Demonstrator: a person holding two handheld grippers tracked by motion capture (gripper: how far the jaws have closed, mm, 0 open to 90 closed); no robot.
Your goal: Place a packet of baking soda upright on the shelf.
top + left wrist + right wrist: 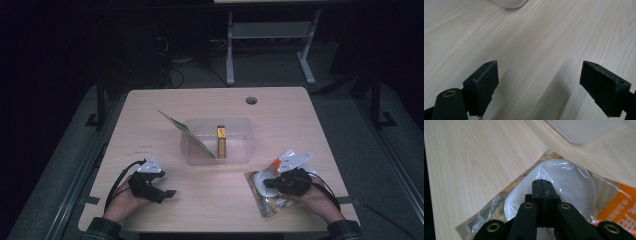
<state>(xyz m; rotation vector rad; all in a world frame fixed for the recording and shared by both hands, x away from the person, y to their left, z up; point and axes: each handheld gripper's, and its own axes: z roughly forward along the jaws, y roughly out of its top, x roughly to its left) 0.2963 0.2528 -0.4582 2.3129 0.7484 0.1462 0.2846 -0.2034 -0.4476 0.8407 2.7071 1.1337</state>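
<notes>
From the high view, a pale wooden table [215, 200] carries a clear plastic bin [218, 140] near its middle, with a green card [186, 132] leaning on the bin's left rim and a narrow yellow-and-brown box [221, 141] lying inside; the print on both is too small to read. The left gripper [169, 193] rests near the front left, well apart from the bin. The right gripper [266, 184] sits over a clear snack packet [261, 200] at the front right.

In the left gripper view, its jaws stand wide apart over bare wood, holding nothing, and a corner of the bin [510, 3] shows at the top.

In the right gripper view, the right gripper [543, 185] has its jaws pressed together above the packet [564, 180], whose film covers a white rounded piece. Whether film is pinched cannot be told. An orange label [621, 207] bears white characters, cut off and unreadable.
</notes>
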